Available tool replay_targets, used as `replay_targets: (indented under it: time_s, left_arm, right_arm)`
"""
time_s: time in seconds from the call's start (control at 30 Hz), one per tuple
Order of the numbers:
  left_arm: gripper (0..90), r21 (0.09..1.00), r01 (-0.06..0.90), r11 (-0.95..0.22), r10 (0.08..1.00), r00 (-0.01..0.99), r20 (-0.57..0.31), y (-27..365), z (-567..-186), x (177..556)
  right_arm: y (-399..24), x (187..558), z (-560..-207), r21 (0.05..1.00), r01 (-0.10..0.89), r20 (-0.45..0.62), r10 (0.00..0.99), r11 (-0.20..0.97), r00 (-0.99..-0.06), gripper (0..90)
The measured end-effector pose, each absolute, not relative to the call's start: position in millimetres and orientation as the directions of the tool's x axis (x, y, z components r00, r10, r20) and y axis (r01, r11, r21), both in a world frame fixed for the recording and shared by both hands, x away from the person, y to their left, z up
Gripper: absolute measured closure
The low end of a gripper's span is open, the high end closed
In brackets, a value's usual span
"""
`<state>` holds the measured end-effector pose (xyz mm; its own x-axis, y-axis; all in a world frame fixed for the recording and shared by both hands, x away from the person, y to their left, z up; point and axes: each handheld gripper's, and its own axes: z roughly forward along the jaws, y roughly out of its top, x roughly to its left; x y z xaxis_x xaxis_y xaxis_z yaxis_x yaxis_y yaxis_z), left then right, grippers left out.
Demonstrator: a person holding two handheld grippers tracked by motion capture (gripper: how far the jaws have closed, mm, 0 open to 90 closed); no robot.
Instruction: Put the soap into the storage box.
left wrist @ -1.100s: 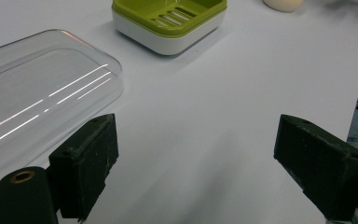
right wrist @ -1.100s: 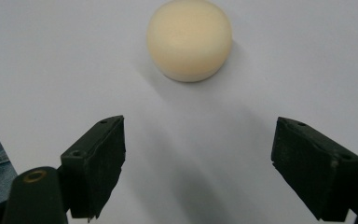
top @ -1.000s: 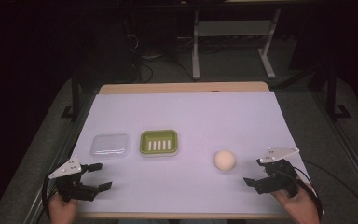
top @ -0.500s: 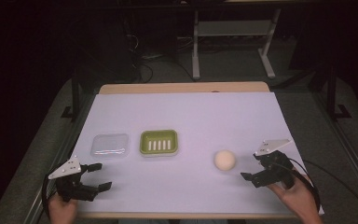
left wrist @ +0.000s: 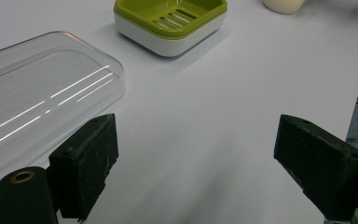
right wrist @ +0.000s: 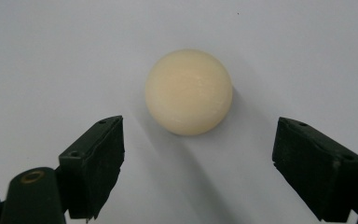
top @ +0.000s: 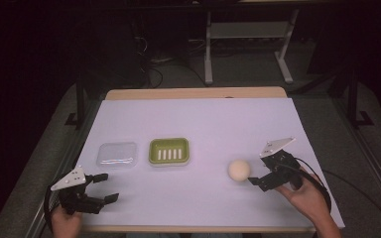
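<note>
lid [top: 116, 154] left, dish [top: 168, 151] middle, ball [top: 239, 170] right

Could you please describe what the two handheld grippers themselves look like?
Both the left gripper and right gripper are black, each topped by a grey three-cornered plate. Their fingers are blocky black pads with small holes. A black cable loops from the right one. No sleeves are visible.

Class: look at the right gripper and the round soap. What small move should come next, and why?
Probably ease the right gripper forward until its open jaws straddle the round cream soap, then close. The soap lies just ahead of the jaws, centred between them and untouched, while the green soap dish stands empty.
</note>
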<state>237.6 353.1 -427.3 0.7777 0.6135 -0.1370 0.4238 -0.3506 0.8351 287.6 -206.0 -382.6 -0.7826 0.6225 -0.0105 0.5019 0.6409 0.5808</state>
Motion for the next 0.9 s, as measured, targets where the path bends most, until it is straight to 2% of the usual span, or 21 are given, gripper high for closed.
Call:
replay_targets:
  time_s: [0.3,0.9]
  left_arm:
    - [12.9,0.838,0.417,-0.351,0.611,0.78,-0.132,353,-427,238]
    - [12.9,0.837,0.42,-0.35,0.611,0.78,-0.136,353,-427,237]
  right_arm:
    - [-196,299,-377,0.565,0.497,-0.009,0.607,0.659,-0.795,16.1]
    - [-165,325,-389,0.453,0.493,-0.012,0.558,0.743,-0.83,15.4]
